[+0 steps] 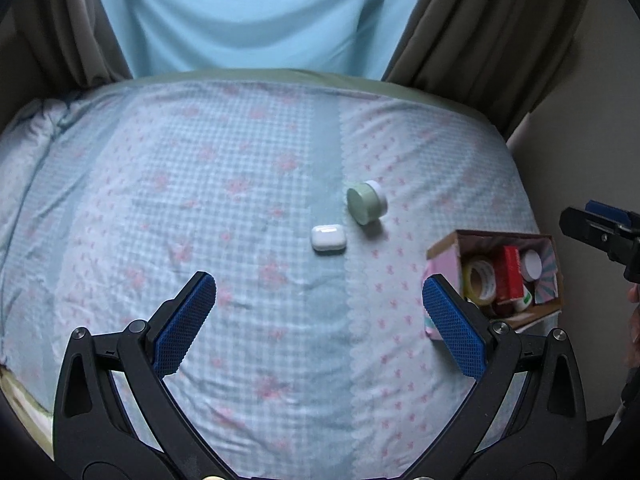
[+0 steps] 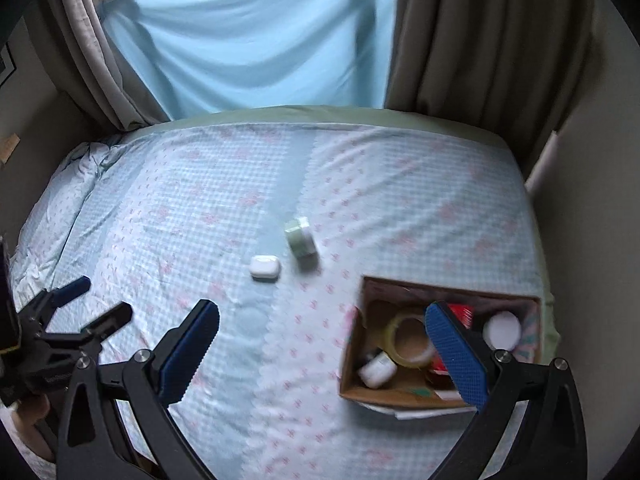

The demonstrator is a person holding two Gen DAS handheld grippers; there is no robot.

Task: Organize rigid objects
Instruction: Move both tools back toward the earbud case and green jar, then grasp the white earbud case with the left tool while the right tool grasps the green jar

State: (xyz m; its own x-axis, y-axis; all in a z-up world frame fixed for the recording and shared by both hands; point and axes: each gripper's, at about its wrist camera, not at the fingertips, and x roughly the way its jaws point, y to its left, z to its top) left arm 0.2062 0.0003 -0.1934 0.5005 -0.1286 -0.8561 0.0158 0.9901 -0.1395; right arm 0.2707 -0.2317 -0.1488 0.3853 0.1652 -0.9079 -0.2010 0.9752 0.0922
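A white earbud case point(image 1: 328, 237) point(image 2: 264, 267) lies on the bed, with a green jar point(image 1: 366, 203) point(image 2: 302, 239) tipped on its side just beyond it to the right. My left gripper point(image 1: 319, 300) hovers open in front of the case with nothing between its fingers. A cardboard box point(image 1: 442, 246) point(image 2: 354, 344) at the right holds a tape roll point(image 1: 480, 282) point(image 2: 410, 338), a red box point(image 1: 512, 272), a white lid point(image 2: 502, 330) and a small white bottle point(image 2: 377, 368). My right gripper point(image 2: 322, 334) is open above the box's left side.
The bed point(image 1: 200, 184) point(image 2: 192, 208) wears a blue checked sheet with pink flowers. Blue cloth point(image 1: 256, 16) and brown curtains point(image 2: 492, 40) hang behind it. A crumpled pillow point(image 2: 76, 176) sits at the far left. A wall point(image 2: 580, 200) closes the right side.
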